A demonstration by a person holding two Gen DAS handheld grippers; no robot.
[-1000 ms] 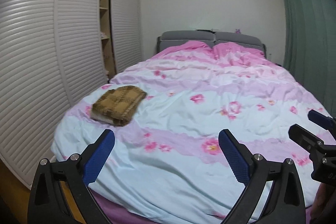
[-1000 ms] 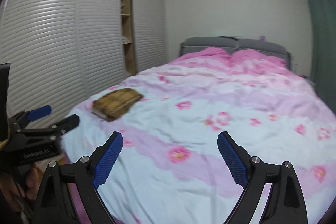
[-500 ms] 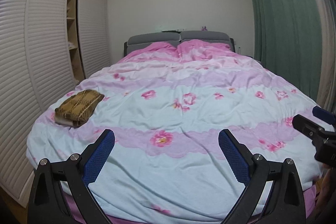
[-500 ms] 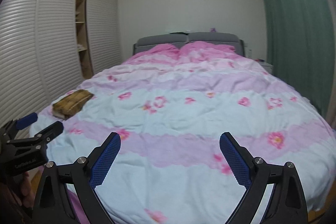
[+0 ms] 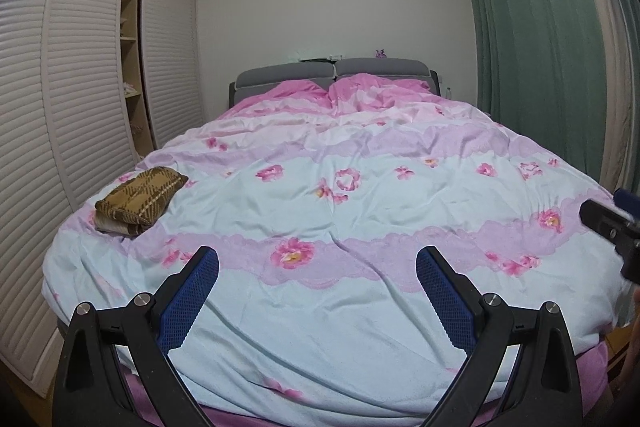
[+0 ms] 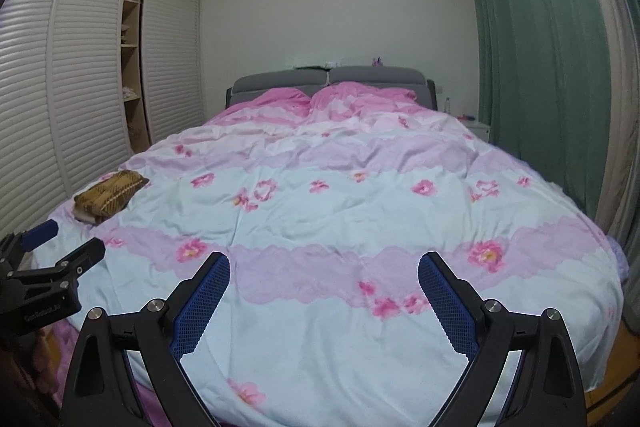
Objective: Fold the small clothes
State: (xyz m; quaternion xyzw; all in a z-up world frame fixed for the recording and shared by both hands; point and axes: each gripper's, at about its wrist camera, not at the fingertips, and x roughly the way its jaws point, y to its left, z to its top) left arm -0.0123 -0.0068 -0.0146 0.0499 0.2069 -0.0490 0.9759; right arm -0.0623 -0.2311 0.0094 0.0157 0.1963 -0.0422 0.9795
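In your left wrist view, your left gripper (image 5: 318,261) hangs released over the foot of the bed (image 5: 360,211), jaws wide and empty; the folded brown garment (image 5: 140,195) lies on the bed's left edge, near the louvred wardrobe (image 5: 80,107). In your right wrist view, your right gripper (image 6: 324,269) is likewise spread and empty above the bed's foot, the garment (image 6: 110,195) well off to its left.
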